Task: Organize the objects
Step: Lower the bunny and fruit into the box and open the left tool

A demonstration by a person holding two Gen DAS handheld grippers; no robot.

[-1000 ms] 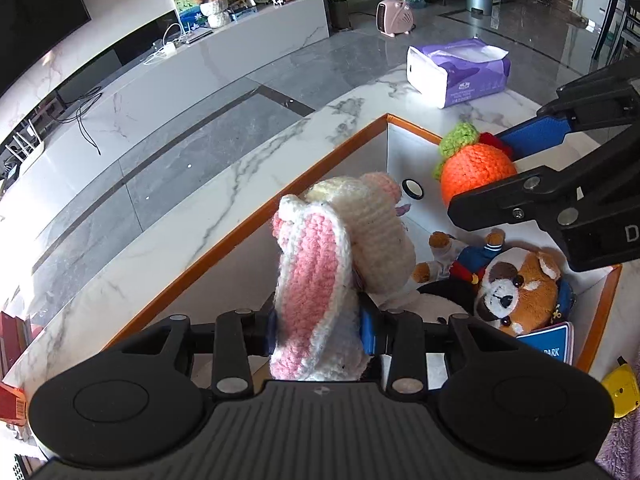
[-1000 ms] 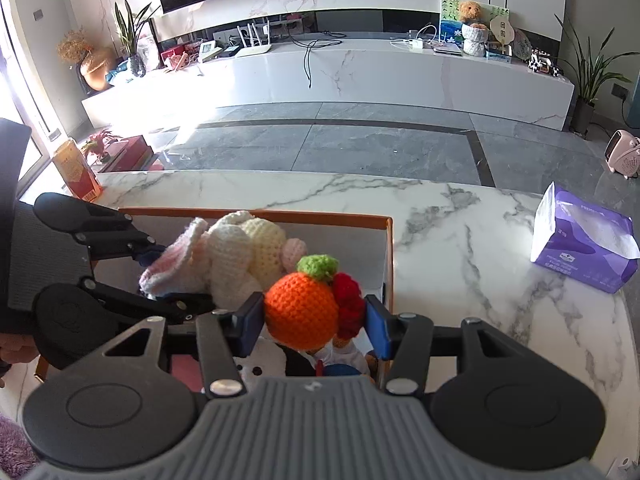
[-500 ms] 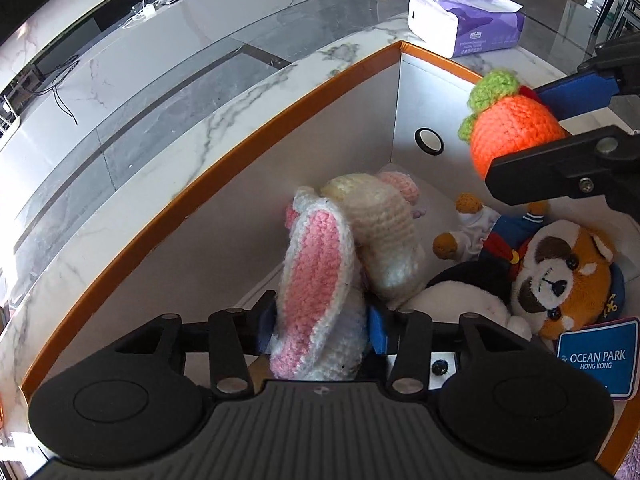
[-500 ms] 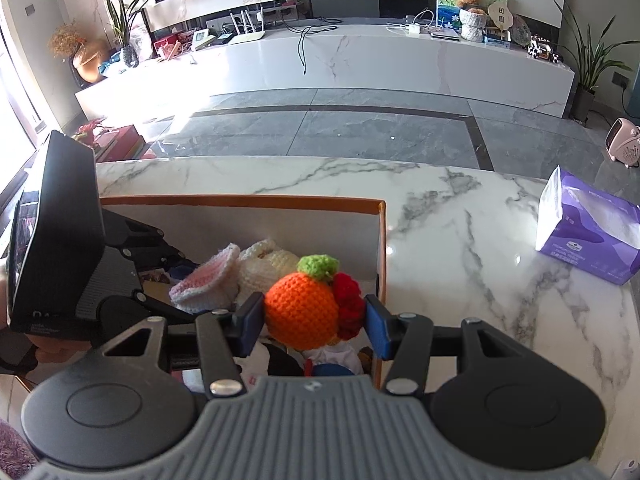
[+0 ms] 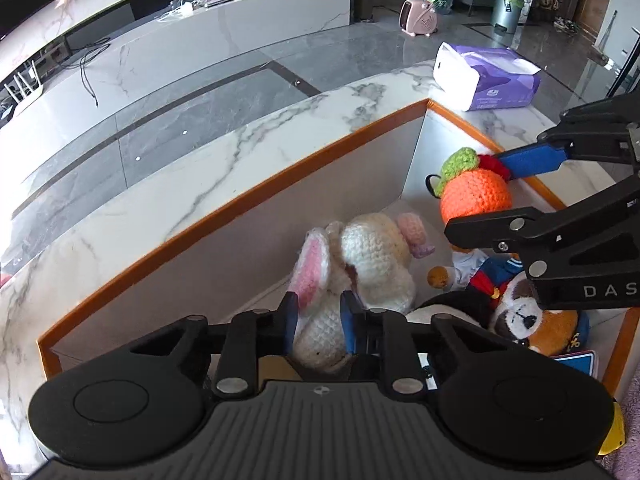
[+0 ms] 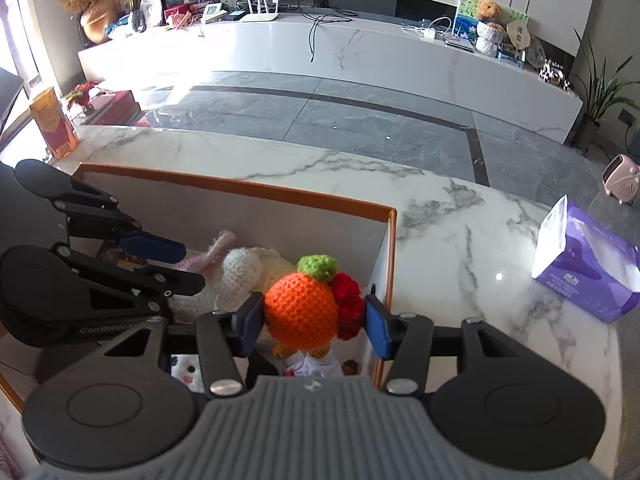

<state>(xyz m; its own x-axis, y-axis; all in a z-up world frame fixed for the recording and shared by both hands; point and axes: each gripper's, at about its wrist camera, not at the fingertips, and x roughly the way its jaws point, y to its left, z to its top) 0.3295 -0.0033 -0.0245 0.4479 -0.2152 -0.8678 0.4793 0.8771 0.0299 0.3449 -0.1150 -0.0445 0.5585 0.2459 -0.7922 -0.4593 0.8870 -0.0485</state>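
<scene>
The left gripper point(image 5: 317, 322) has just been closing and now pinches the white crocheted rabbit with pink-lined ears point(image 5: 360, 264), which lies low in the white, orange-rimmed storage box point(image 5: 248, 196) by its far wall. The right gripper point(image 6: 314, 320), half spread, clamps the orange crocheted fruit with green top and red flower point(image 6: 302, 310) above the box's far right corner.
</scene>
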